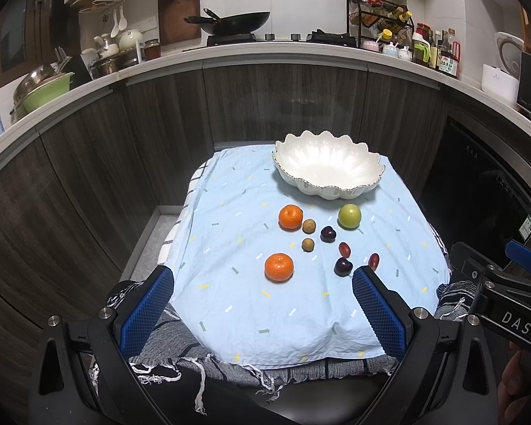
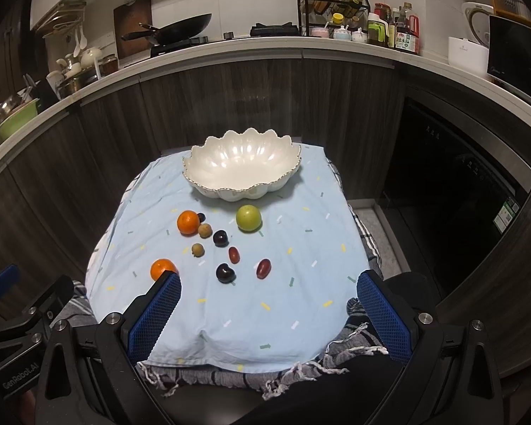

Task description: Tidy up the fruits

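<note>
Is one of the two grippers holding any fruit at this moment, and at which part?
Nothing is held. The left gripper and right gripper are both open, and every fruit lies on the blue cloth.

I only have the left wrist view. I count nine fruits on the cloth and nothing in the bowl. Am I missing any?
Observer: One. A small dark fruit sits behind the far orange, on the bowl side.
Operator: Is the red fruit by my finger whole?
Observer: Yes, the red fruit lies whole on the cloth, apart from the dark plum.
Operator: Right claw?
Observer: The right claw is open and holds nothing.
</note>
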